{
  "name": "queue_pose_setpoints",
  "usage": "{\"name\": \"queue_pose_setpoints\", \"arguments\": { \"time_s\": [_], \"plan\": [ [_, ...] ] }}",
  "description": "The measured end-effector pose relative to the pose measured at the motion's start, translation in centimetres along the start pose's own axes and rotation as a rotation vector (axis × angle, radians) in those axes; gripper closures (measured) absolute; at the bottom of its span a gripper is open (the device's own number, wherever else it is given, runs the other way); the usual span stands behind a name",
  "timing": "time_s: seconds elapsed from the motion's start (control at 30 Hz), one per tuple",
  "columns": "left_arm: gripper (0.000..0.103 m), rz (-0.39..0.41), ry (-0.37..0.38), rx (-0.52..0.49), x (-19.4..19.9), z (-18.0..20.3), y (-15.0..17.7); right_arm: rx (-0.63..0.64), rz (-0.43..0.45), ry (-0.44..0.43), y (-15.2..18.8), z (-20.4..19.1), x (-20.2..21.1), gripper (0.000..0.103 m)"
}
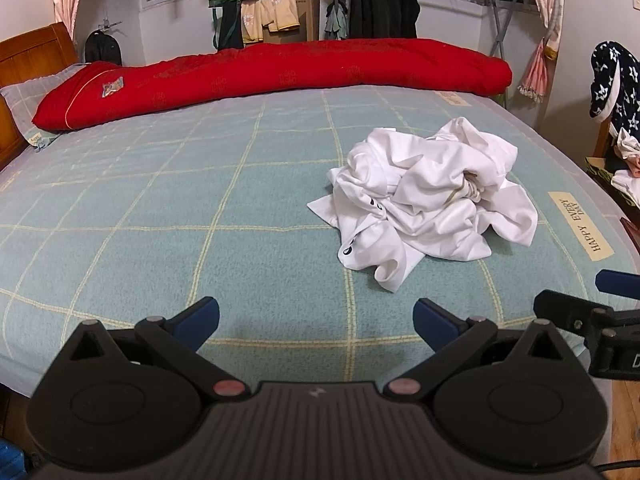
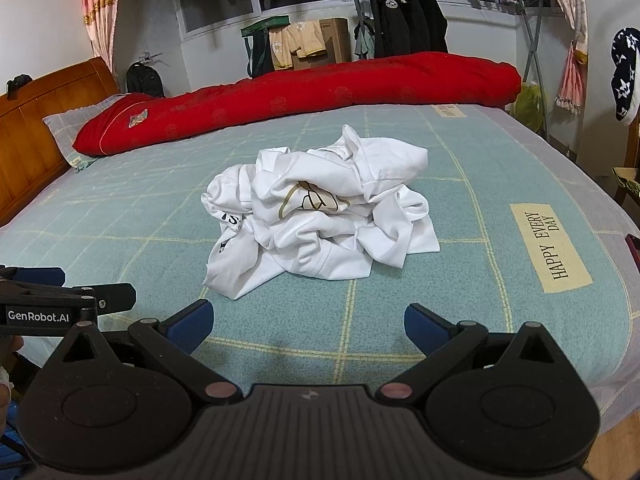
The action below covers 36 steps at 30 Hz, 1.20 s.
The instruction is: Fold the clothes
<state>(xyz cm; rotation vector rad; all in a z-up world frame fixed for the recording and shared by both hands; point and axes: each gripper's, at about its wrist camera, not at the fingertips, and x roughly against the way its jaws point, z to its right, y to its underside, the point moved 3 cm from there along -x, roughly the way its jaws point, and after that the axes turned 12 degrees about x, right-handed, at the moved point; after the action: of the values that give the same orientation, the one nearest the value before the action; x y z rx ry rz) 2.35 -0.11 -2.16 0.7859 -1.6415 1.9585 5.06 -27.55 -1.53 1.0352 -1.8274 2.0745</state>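
A crumpled heap of white clothes [image 1: 428, 196] [image 2: 320, 216] lies on the teal checked bed sheet [image 1: 160, 220] [image 2: 460, 280], with black print and a tan drawing showing on the fabric. My left gripper [image 1: 316, 322] hovers open over the bed's near edge, short of the heap and left of it. My right gripper [image 2: 308, 322] is open too, just in front of the heap. Nothing is between either pair of blue fingers. Each gripper shows at the edge of the other's view: the right one [image 1: 592, 312], the left one [image 2: 68, 300].
A long red quilt roll [image 1: 280, 72] [image 2: 300, 88] lies along the far side of the bed. A wooden headboard [image 2: 36, 132] and a grey pillow [image 1: 28, 96] are at the left. A clothes rack with dark jackets [image 2: 404, 24] stands behind. Clothes are piled at the right [image 1: 624, 160].
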Motion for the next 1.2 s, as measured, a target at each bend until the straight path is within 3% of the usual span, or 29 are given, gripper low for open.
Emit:
{"name": "queue_pose_setpoints", "arguments": {
  "time_s": [1.03,1.2],
  "plan": [
    [0.001,-0.031,0.045,0.054,-2.0,-1.1,-1.4,0.033,0.032,-0.026,-1.9,-0.2,-0.2,0.000],
    [0.001,0.031,0.085,0.028,-2.9,-1.0,-1.7,0.028,0.027,-0.007,-1.7,0.3,-0.3,0.000]
  ]
}}
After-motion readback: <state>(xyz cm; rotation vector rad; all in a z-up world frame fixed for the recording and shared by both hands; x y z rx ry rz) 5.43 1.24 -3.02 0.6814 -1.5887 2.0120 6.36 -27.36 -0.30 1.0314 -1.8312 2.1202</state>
